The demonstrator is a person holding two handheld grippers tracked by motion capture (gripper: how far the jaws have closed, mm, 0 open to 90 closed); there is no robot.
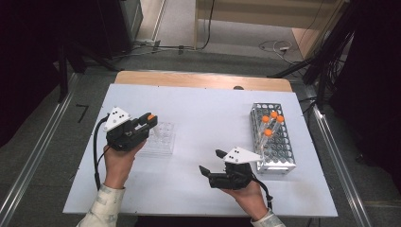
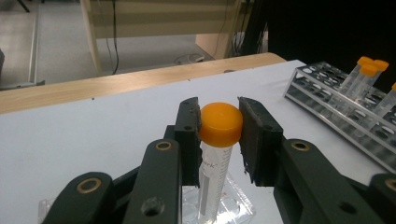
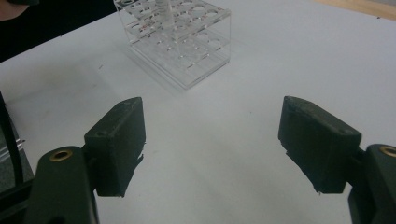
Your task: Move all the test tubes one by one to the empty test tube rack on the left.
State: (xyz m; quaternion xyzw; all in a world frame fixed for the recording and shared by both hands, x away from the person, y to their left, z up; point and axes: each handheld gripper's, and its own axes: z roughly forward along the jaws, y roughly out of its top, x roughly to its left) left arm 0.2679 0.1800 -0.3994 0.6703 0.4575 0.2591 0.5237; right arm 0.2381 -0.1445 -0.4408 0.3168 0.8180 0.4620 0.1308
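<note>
Your right gripper (image 1: 212,162) rests low on the desk (image 1: 203,113), jaws spread wide with nothing between them. Your left gripper (image 1: 150,121) clamps the orange cap of a tube (image 2: 219,140) over the clear rack (image 1: 163,142); the metal rack (image 1: 279,156) stands farther right.

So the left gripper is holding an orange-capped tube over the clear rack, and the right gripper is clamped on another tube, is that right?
Not quite. The right gripper holds nothing: the right gripper view shows its jaws wide apart over the bare white table. The rest stands: the left gripper is shut on the orange-capped tube over the clear rack.
</note>
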